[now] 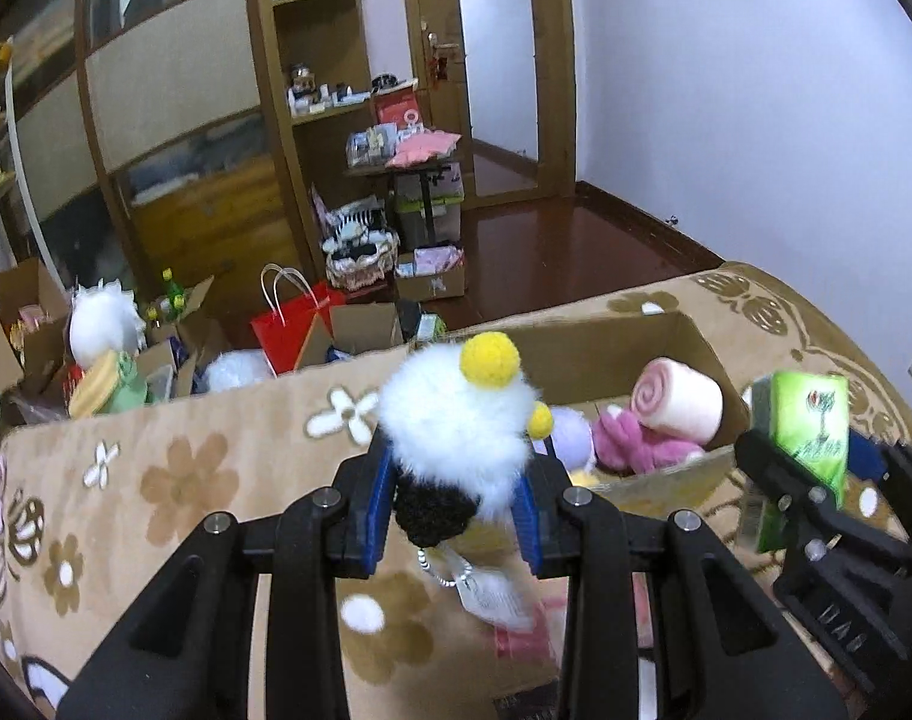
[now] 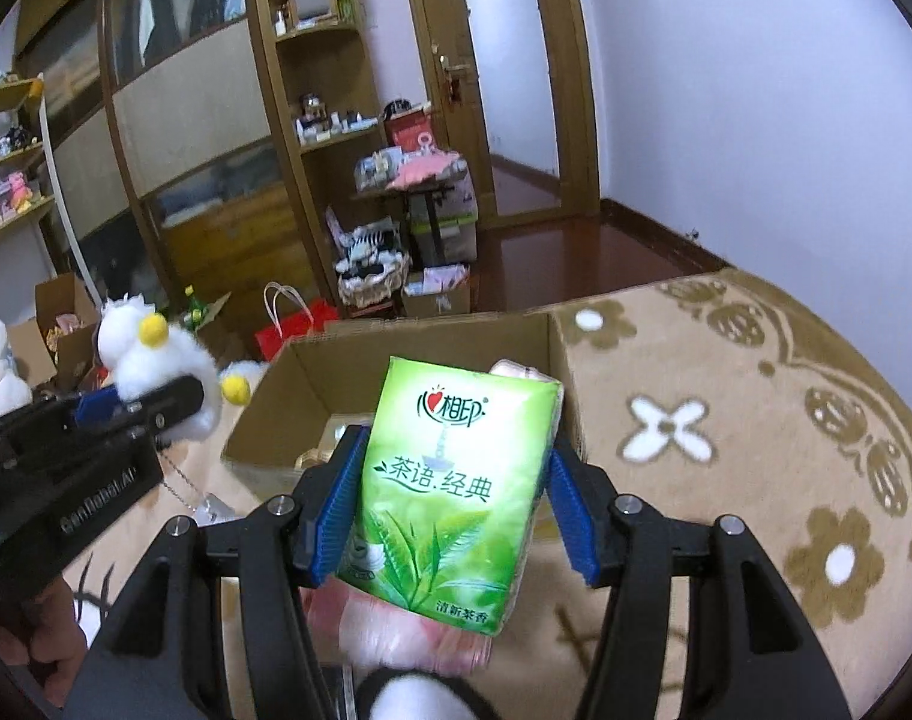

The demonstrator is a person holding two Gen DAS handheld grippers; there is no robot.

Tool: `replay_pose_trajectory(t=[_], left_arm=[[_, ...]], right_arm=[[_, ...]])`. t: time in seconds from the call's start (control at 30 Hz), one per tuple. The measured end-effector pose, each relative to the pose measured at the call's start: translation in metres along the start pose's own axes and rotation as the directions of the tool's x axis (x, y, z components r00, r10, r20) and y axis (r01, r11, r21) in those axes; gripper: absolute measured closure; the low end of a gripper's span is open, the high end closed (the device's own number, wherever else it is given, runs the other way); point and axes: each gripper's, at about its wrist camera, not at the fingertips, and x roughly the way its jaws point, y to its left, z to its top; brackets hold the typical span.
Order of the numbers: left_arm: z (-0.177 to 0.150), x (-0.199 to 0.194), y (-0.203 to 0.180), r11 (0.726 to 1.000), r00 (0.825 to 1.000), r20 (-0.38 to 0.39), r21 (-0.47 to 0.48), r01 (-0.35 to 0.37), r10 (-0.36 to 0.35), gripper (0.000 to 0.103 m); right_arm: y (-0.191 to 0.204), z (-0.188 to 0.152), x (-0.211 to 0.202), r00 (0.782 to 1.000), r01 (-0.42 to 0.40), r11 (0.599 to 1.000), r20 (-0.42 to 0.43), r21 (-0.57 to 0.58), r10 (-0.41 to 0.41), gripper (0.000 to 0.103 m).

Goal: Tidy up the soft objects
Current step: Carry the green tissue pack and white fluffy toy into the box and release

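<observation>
So we're holding something in both grippers right now: the left gripper [image 1: 456, 498] is clamping its fingers on the fluffy white toy [image 1: 456, 420], and the right gripper [image 2: 450, 510] is squeezing the green tissue pack [image 2: 450, 492], both lifted above the blanket [image 1: 156, 480] near the cardboard box [image 2: 312, 372]. We're probably best carrying each one over the opening before letting go, one at a time so we're not bumping grippers.

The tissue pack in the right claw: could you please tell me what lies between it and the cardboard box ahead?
Nothing: the right wrist view shows the tissue pack held right before the box.
</observation>
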Motion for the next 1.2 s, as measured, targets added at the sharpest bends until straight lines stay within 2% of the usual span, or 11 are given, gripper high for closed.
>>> replay_pose_trajectory(t=[0.33,0.5,0.67,0.9,0.97,1.03,1.1,1.17,1.2], left_arm=[[0.028,0.034,-0.007,0.999,0.999,0.037,0.051,-0.018,0.016,0.070],[0.029,0.062,-0.007,0.999,0.999,-0.033,0.018,0.034,-0.033,0.070],[0.018,0.079,-0.016,0.997,0.997,-0.064,0.057,0.052,-0.049,0.070],[0.010,0.095,-0.020,0.997,0.993,-0.100,0.040,0.071,-0.067,0.066],[0.008,0.098,-0.019,0.997,0.992,-0.110,0.039,0.064,-0.060,0.059],[0.009,0.097,-0.016,0.998,0.994,-0.098,0.037,0.044,-0.040,0.042],[0.009,0.096,-0.014,0.999,0.995,-0.097,0.036,0.036,-0.032,0.035],[0.008,0.095,-0.011,0.998,0.992,-0.118,0.033,0.050,-0.046,0.029],[0.008,0.093,-0.010,0.998,0.992,-0.121,0.029,0.051,-0.047,0.025]], right_arm=[[-0.015,0.030,0.026,1.000,-0.012,1.000,0.017,0.013,0.012,0.042],[-0.022,0.037,0.050,0.999,-0.050,0.998,-0.006,0.027,0.050,0.041],[-0.027,0.034,0.071,0.998,-0.049,0.999,-0.048,0.025,0.050,0.041],[-0.035,0.023,0.089,0.993,-0.057,0.997,-0.101,0.061,0.063,0.039],[-0.037,0.022,0.090,0.992,-0.064,0.996,-0.108,0.069,0.071,0.039],[-0.038,0.022,0.091,0.990,-0.067,0.995,-0.116,0.077,0.076,0.037],[-0.039,0.022,0.089,0.991,-0.069,0.994,-0.108,0.080,0.078,0.029],[-0.038,0.022,0.085,0.993,-0.057,0.995,-0.099,0.081,0.065,0.014],[-0.038,0.022,0.082,0.994,-0.053,0.995,-0.095,0.083,0.061,0.011]])
